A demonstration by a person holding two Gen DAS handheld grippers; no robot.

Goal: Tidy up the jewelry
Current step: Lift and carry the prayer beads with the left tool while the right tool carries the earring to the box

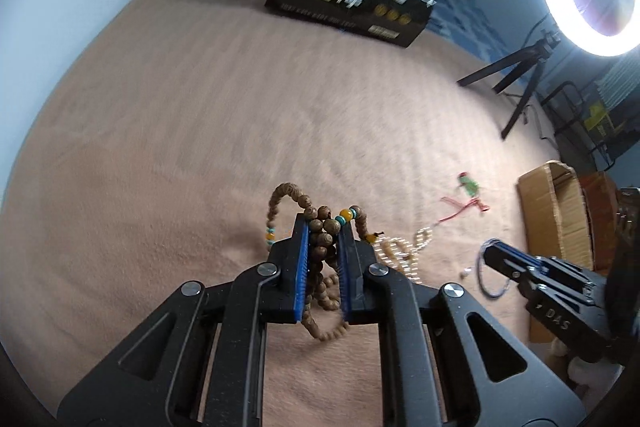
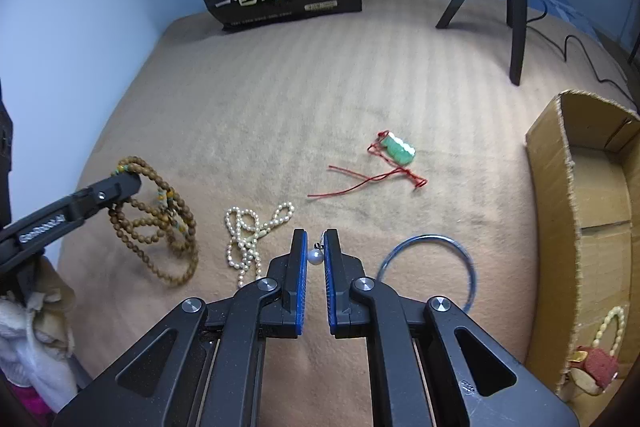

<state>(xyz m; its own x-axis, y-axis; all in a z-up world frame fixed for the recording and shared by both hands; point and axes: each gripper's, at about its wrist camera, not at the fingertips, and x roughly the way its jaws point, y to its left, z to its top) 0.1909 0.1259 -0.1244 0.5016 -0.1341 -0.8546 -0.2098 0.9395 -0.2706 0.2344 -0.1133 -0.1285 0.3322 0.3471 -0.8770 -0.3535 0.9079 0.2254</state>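
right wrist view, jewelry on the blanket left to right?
Wooden bead strand held by the left gripper → white pearl necklace → pearl earring in the right gripper → blue bangle.

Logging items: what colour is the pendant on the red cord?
Green pendant, clearest in right wrist view.

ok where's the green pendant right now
In the right wrist view, the green pendant lies on the blanket right of centre, between the pearl necklace and the cardboard box.

Black tongs (image 2: 315, 247), blue pads (image 2: 303, 267), silver screws (image 2: 265, 283).
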